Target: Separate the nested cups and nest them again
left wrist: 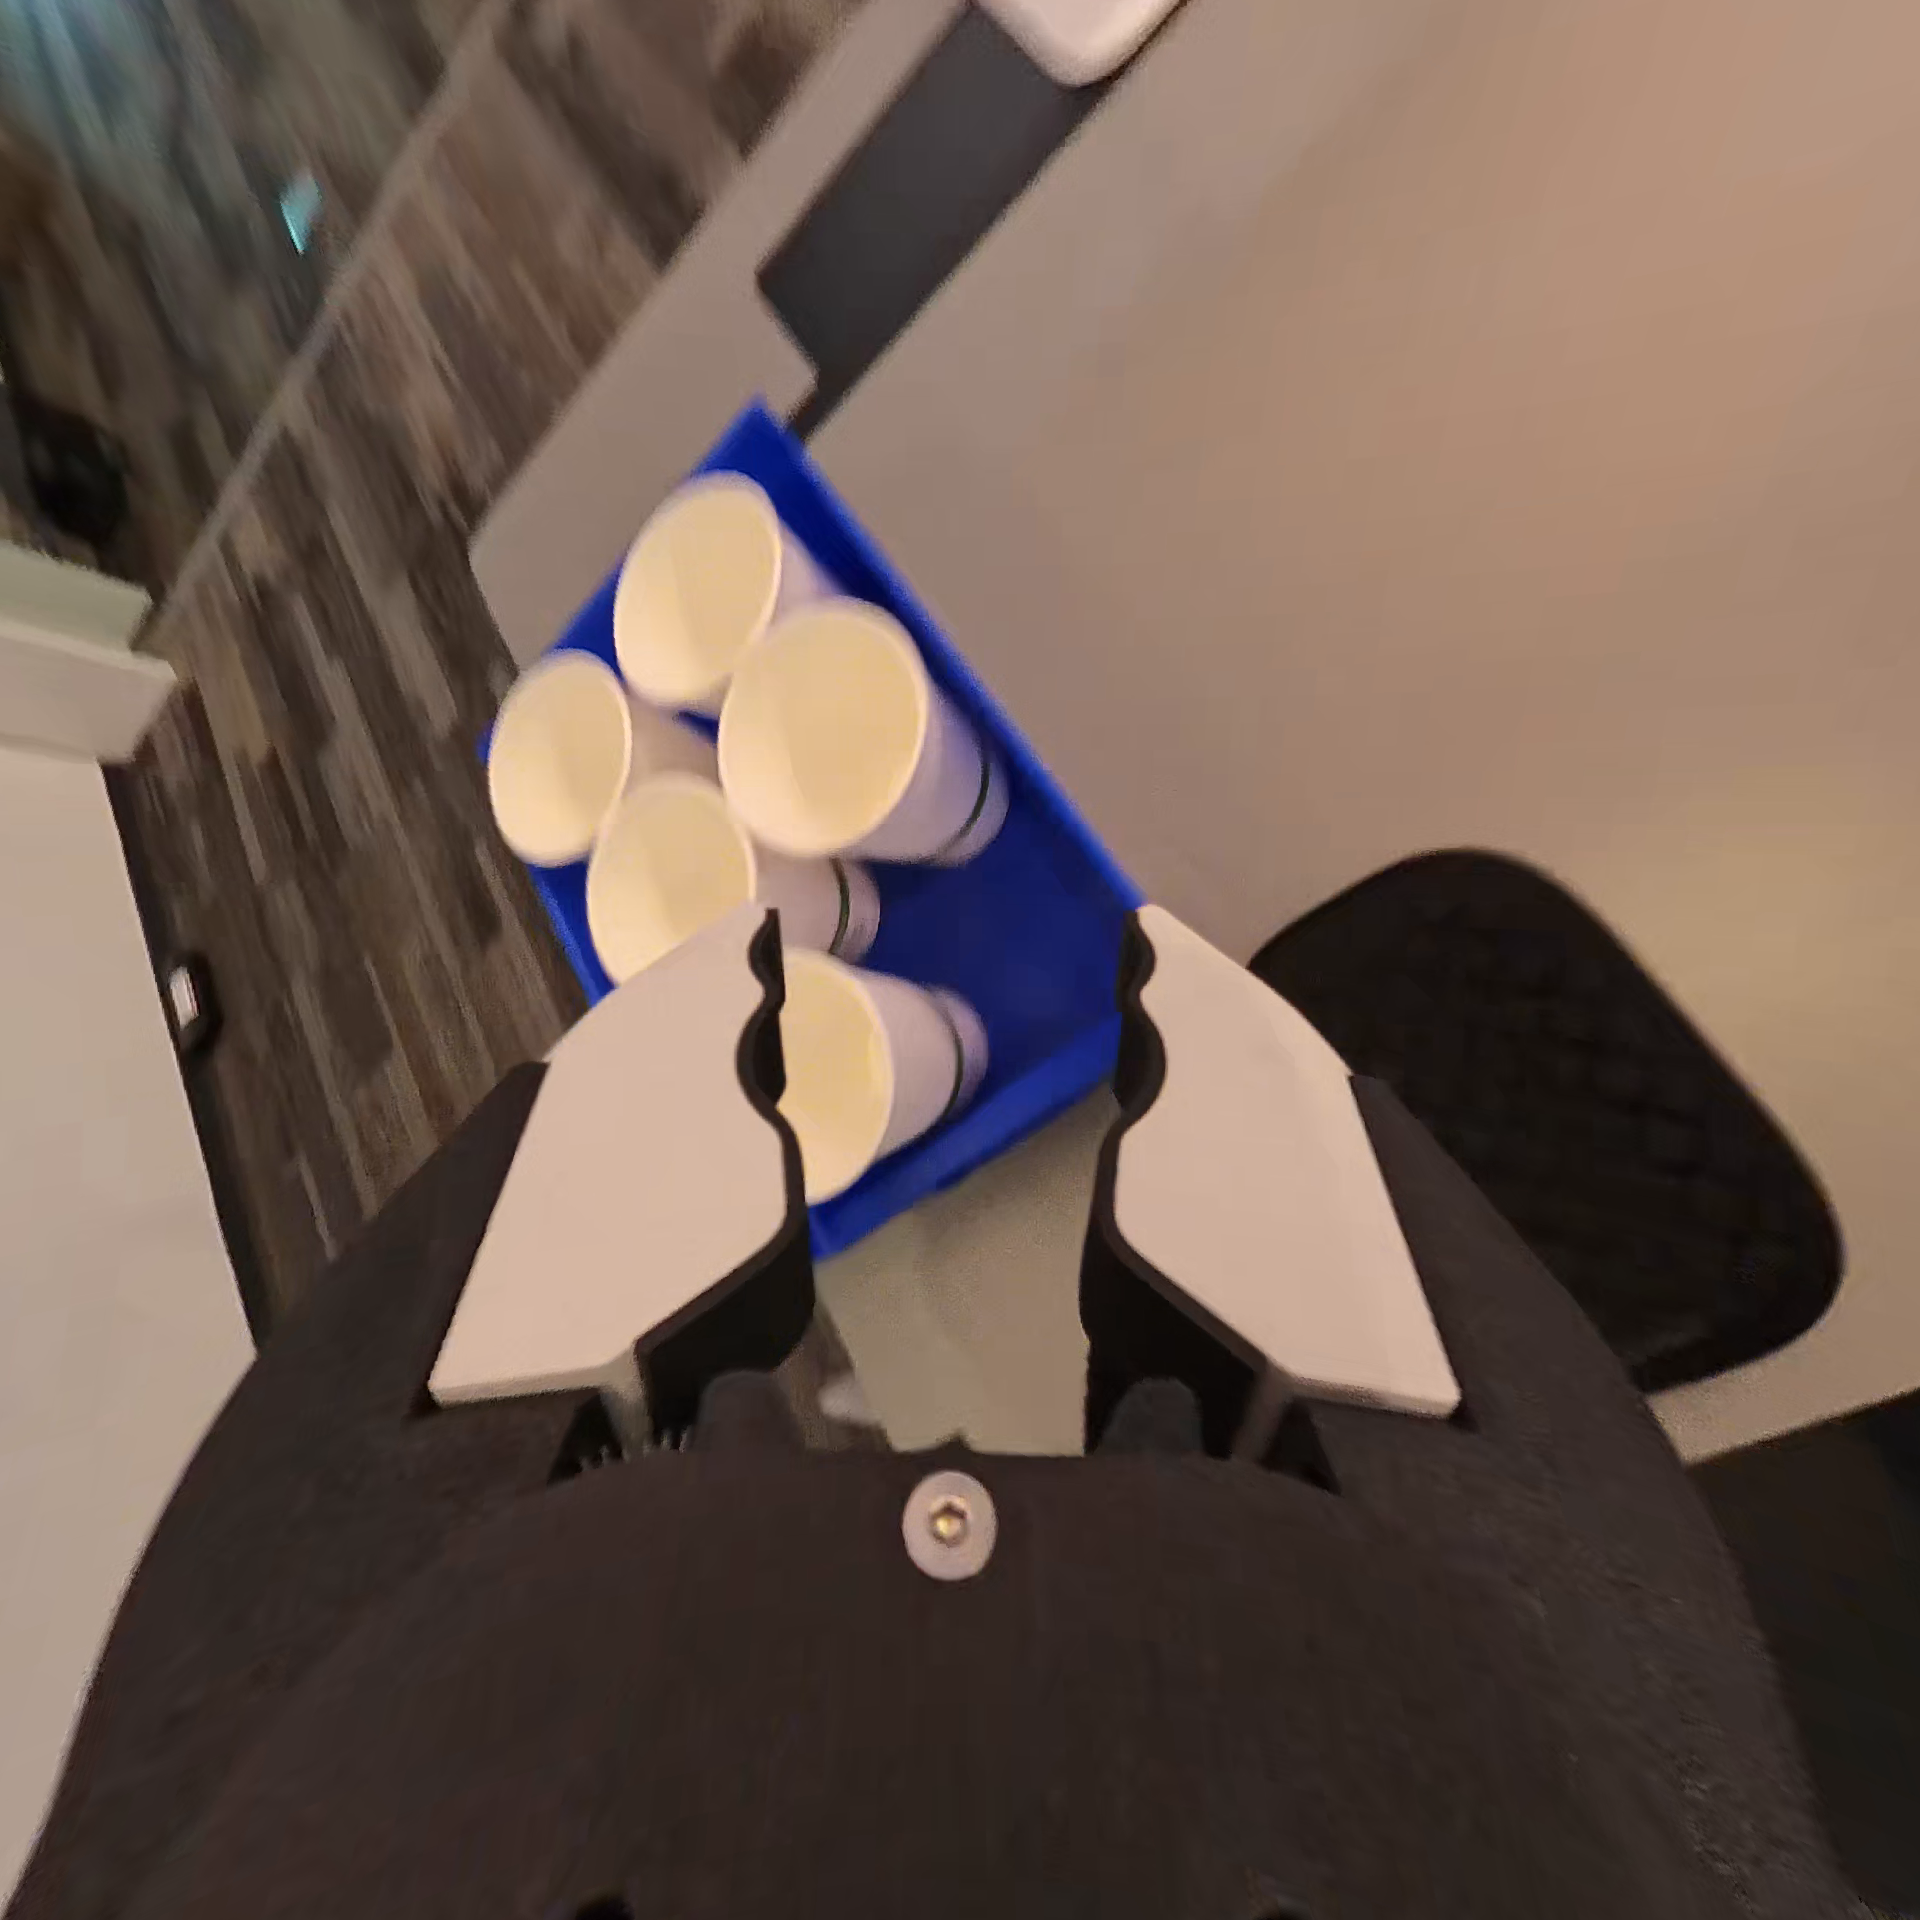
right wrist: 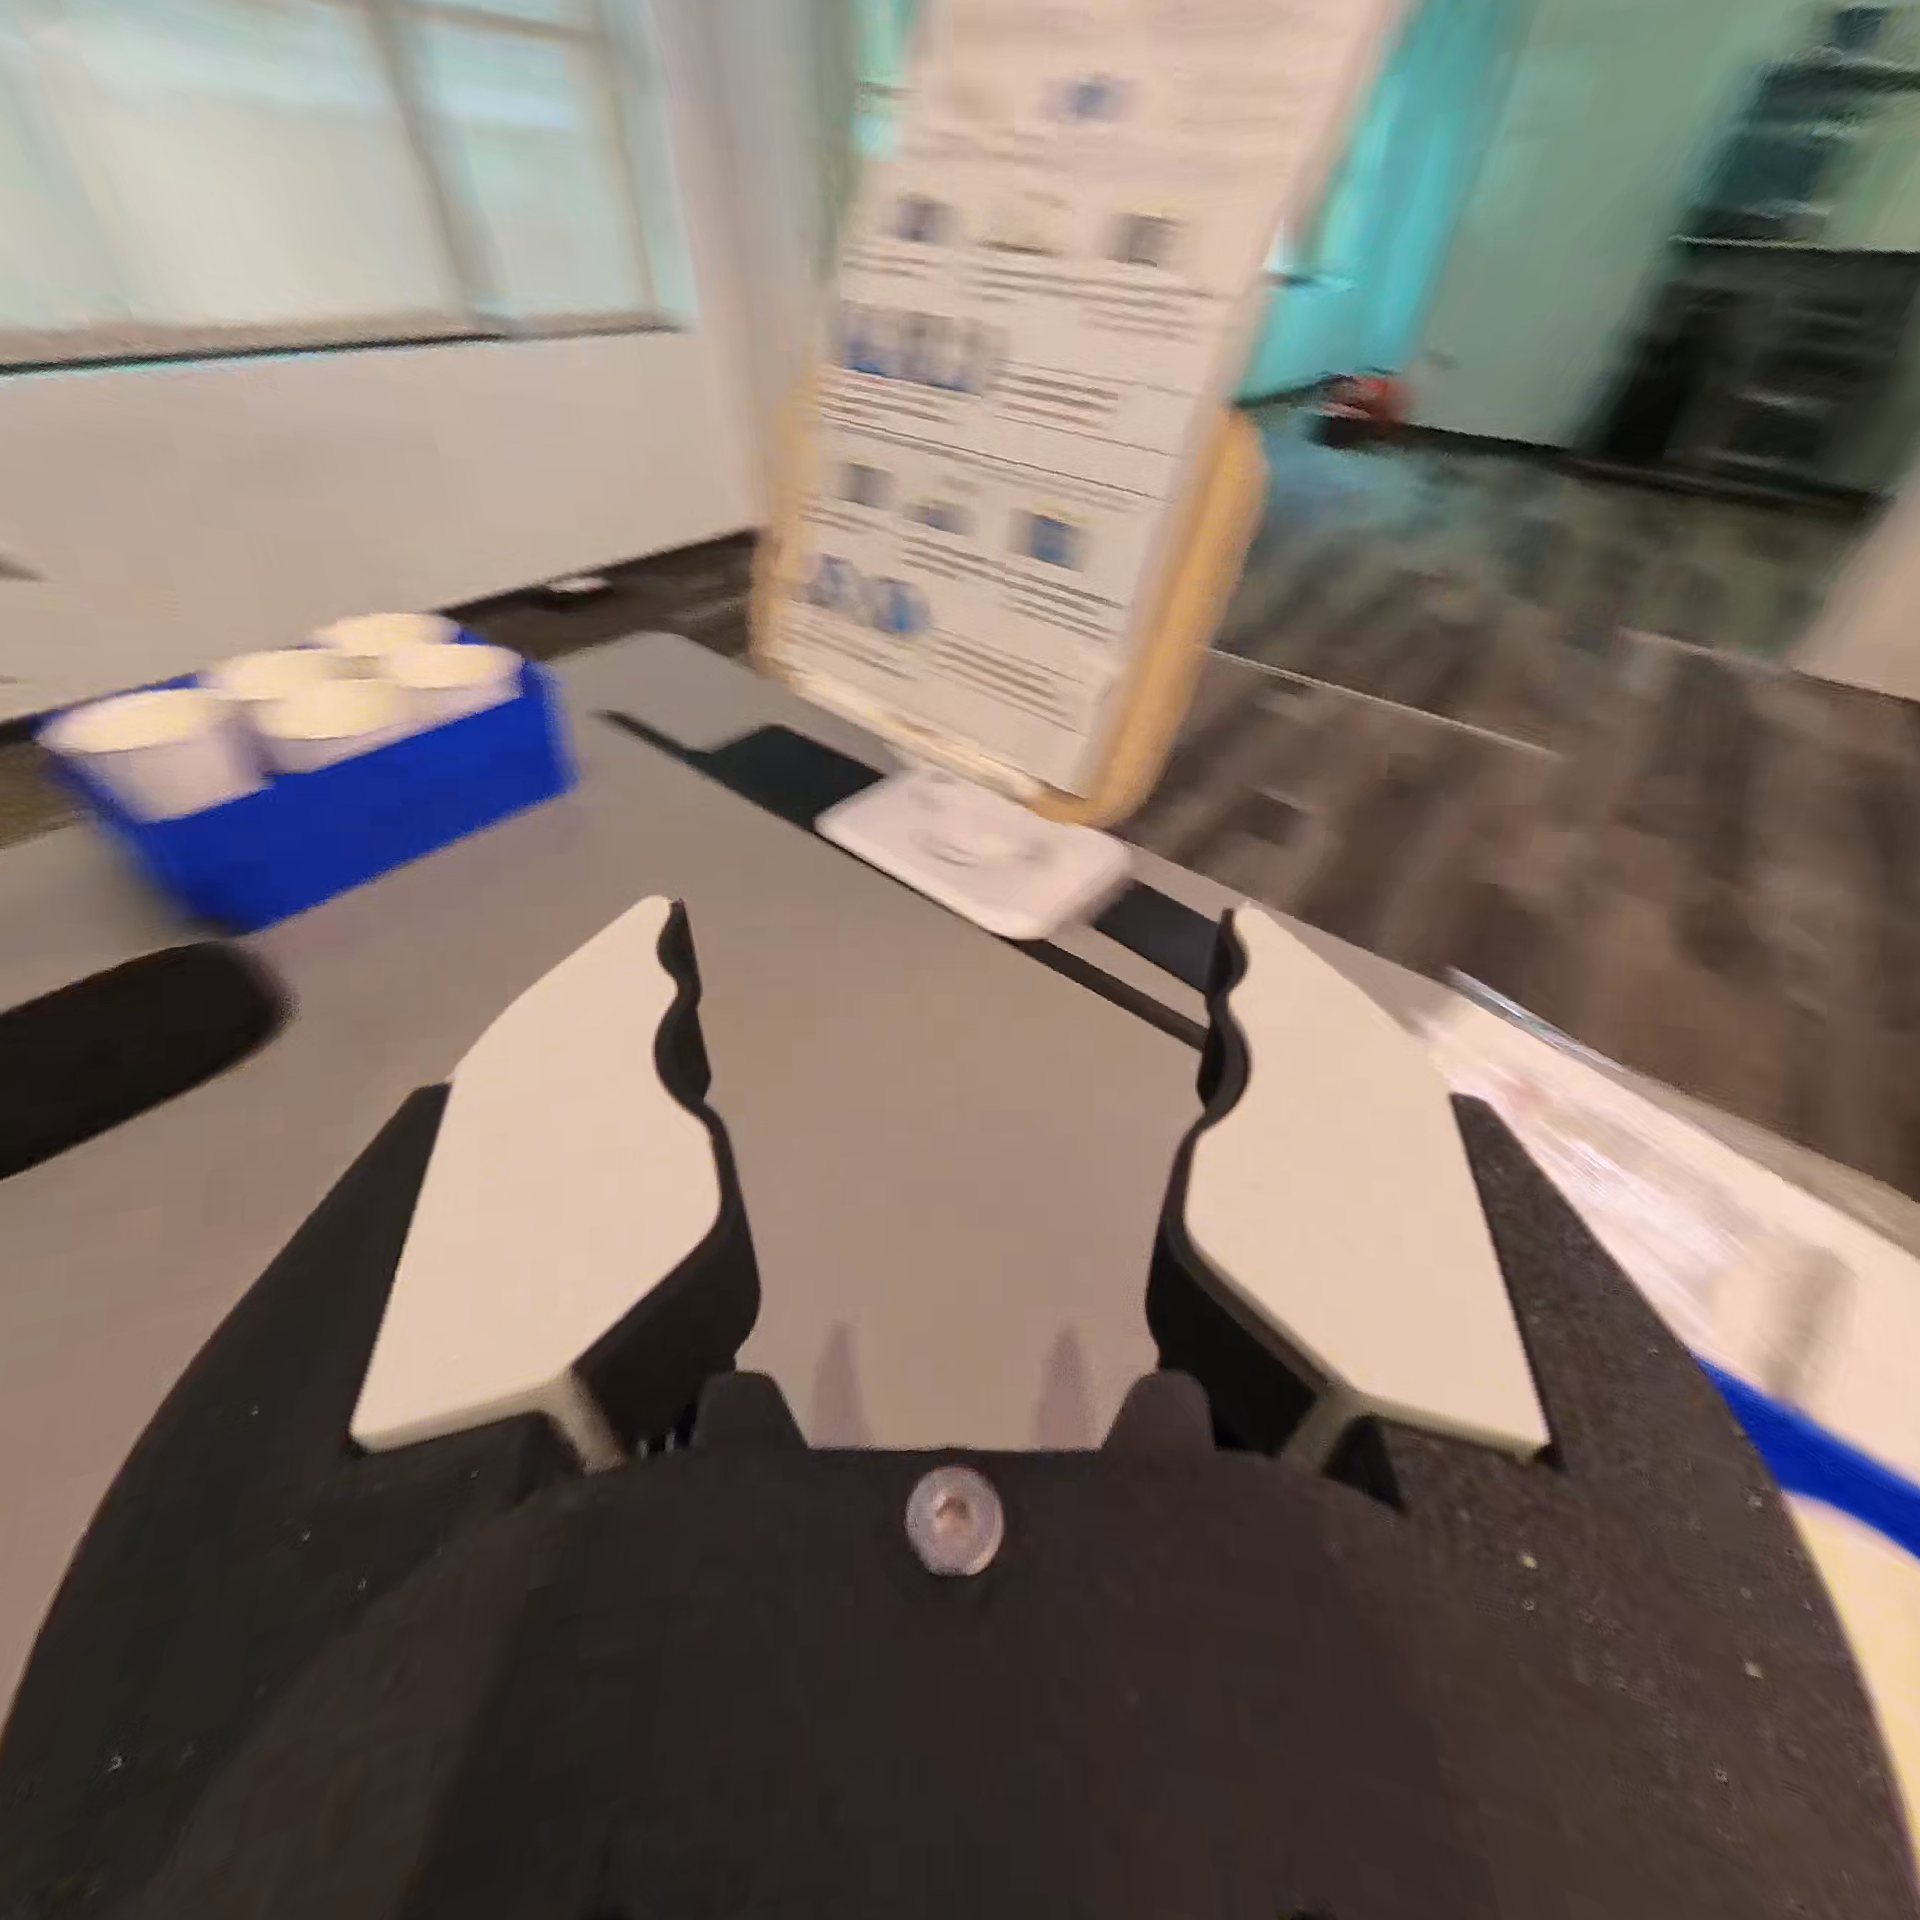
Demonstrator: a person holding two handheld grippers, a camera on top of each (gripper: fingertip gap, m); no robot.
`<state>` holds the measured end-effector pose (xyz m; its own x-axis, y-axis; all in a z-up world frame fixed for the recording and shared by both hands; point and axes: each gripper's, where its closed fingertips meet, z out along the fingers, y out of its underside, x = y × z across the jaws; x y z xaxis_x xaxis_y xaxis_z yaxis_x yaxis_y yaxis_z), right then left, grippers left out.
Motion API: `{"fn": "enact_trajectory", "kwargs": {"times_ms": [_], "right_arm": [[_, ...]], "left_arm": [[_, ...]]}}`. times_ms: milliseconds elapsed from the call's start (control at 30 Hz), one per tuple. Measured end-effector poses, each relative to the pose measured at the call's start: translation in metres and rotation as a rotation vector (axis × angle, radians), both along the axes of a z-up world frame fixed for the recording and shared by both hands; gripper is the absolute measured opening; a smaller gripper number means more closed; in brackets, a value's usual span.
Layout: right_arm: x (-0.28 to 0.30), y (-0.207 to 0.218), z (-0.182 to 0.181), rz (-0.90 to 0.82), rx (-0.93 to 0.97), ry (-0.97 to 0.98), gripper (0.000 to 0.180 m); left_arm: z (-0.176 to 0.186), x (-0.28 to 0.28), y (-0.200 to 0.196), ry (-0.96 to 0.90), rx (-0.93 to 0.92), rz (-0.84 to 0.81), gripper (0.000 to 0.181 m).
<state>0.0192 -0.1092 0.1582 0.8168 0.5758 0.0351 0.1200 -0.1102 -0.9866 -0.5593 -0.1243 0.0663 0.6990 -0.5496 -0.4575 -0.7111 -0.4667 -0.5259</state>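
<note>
Left gripper (left wrist: 951, 920): we see its two white fingers spread wide apart with nothing between them; it hangs above the near end of the blue bin.
Cups under the left gripper: we count five white paper cups (left wrist: 821, 727) standing upright in the blue bin (left wrist: 1023, 925), mouths up. The nearest one (left wrist: 862, 1060) sits just past the left finger, partly hidden by it. Four more cluster beyond it, rims close together or touching.
Nesting: dark bands show low on some cups, and we think a second cup may sit under at least one, but the blur leaves us unsure.
Beyond the left gripper: the bin rests at the edge of a grey table (left wrist: 1455, 520). A black mesh chair back (left wrist: 1558, 1122) lies to the right of the fingers, and wood-patterned floor (left wrist: 343, 831) to the left.
Right gripper (right wrist: 951, 925): we see its jaws wide apart and empty, held low over bare grey table (right wrist: 914, 1143).
From the right gripper: the same bin (right wrist: 343, 810) with its cups (right wrist: 312, 696) stands well off to the front left. Straight ahead, a white flat base (right wrist: 977, 852) carries a printed board (right wrist: 1039, 395) on a wooden backing. The black chair back (right wrist: 125, 1039) shows at the left edge.
</note>
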Motion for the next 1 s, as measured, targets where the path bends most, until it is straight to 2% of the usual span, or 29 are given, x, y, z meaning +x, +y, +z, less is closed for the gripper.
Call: {"fn": "enact_trajectory", "kwargs": {"times_ms": [67,133,333,500,633,833,1000], "right_arm": [[-0.047,-0.01,0.007,0.172,0.014,-0.018,0.091],[-0.077,-0.011,0.009,0.25,0.039,-0.054,0.088],[-0.11,0.011,-0.015,0.278,0.048,-0.144,0.086],[-0.108,0.022,-0.034,0.256,0.005,-0.195,0.085],[-0.104,0.02,-0.03,0.264,0.013,-0.166,0.085],[-0.09,0.021,-0.028,0.246,0.01,-0.135,0.084],[-0.081,0.025,-0.03,0.241,-0.01,-0.102,0.083]], "left_arm": [[-0.021,-0.032,0.001,0.037,-0.1,0.079,0.061],[-0.04,-0.055,0.003,0.06,-0.174,0.147,0.058],[-0.082,-0.074,0.021,0.036,-0.283,0.249,0.045],[-0.112,-0.085,0.028,0.051,-0.394,0.322,0.04],[-0.127,-0.095,0.029,0.074,-0.455,0.362,0.032],[-0.137,-0.096,0.029,0.031,-0.502,0.369,0.005],[-0.138,-0.092,0.023,0.012,-0.533,0.34,0.0]]}}
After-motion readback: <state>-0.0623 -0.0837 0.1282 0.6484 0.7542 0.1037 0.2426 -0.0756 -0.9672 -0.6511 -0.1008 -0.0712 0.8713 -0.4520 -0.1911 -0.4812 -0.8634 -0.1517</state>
